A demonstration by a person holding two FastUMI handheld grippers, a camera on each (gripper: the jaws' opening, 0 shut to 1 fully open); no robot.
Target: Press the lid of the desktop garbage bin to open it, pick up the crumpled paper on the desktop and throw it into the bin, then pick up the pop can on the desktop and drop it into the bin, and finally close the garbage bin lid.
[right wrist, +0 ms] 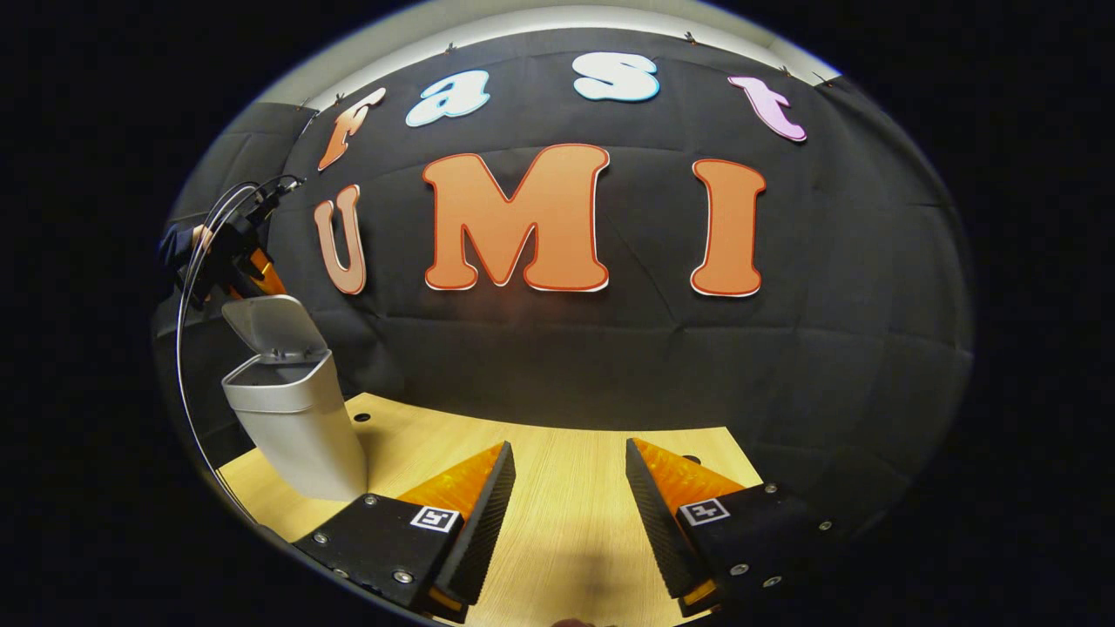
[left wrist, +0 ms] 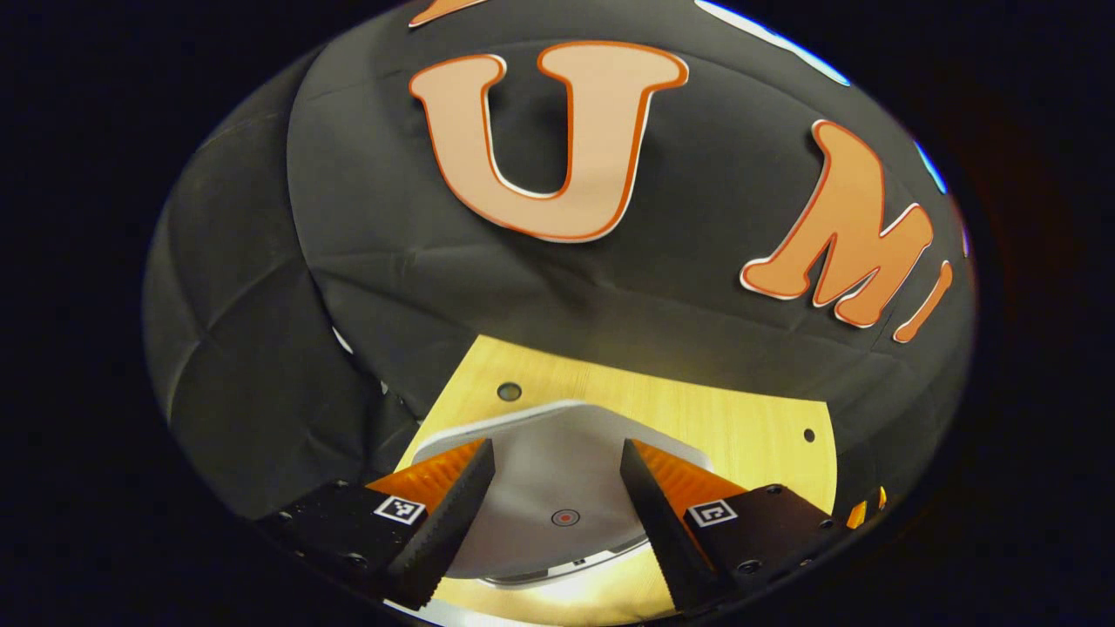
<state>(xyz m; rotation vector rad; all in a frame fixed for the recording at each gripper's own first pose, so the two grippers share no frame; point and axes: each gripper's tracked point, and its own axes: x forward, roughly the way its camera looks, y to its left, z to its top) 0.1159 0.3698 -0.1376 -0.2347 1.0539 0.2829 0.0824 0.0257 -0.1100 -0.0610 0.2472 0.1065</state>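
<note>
- Wooden desk (right wrist: 566, 522) is lying bare under the right gripper (right wrist: 571, 509), whose jaws are standing spread, holding nothing.
- Left gripper (left wrist: 557, 496), jaws also spread and empty, is hovering over the lid (left wrist: 557, 475).
- Farther left in the right gripper view, the bin (right wrist: 292, 418) is standing upright near the desk's edge, long axis vertical, lid tilted up and back.
- Pushing off-centre is risking tipping it.

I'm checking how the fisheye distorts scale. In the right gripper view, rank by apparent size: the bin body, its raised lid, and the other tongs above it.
1. Bin body, largest.
2. Raised lid.
3. Other tongs, smallest, though farther off, so unsure.
</note>
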